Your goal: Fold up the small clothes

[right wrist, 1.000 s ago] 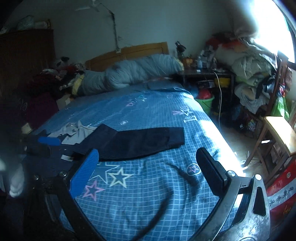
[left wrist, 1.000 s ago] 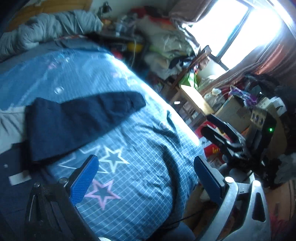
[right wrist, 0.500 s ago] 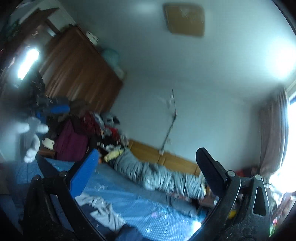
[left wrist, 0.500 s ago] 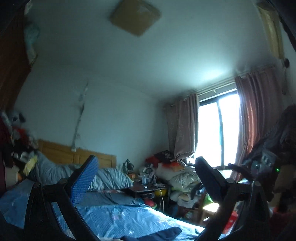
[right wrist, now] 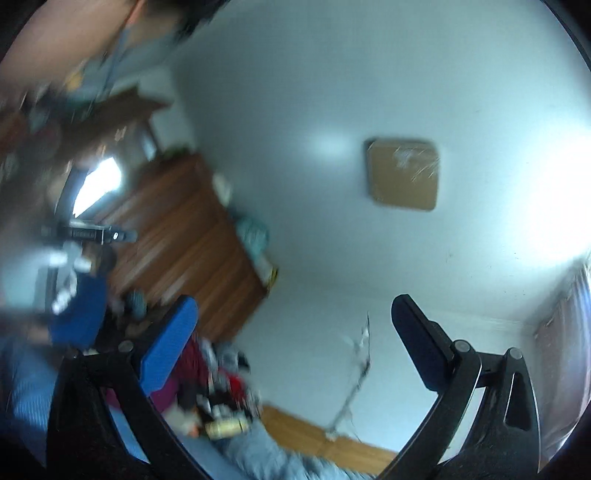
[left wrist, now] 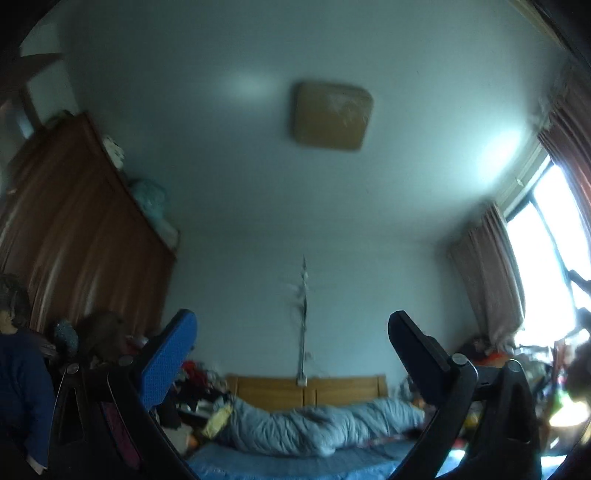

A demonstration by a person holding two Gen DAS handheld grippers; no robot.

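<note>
Both cameras point up at the ceiling and far wall, so the dark folded garment on the bed is out of sight. My left gripper (left wrist: 291, 347) is open and holds nothing, its blue pad (left wrist: 168, 360) and black pad (left wrist: 415, 354) spread wide. My right gripper (right wrist: 293, 332) is open and empty too, and its view is blurred. Only the far end of the blue bed (left wrist: 295, 463) shows, with a rolled grey duvet (left wrist: 317, 424) against the wooden headboard (left wrist: 306, 387).
A brown wardrobe (left wrist: 77, 254) stands at the left, with piled clothes (left wrist: 199, 384) below it. A square ceiling lamp (left wrist: 332, 116) is overhead. A bright window with curtains (left wrist: 491, 291) is at the right. A person (right wrist: 74, 33) shows at the top left of the right wrist view.
Both grippers have tilted sharply upward, away from the bed and the dark garment, which has left both views. The jaws have stayed open and empty.
</note>
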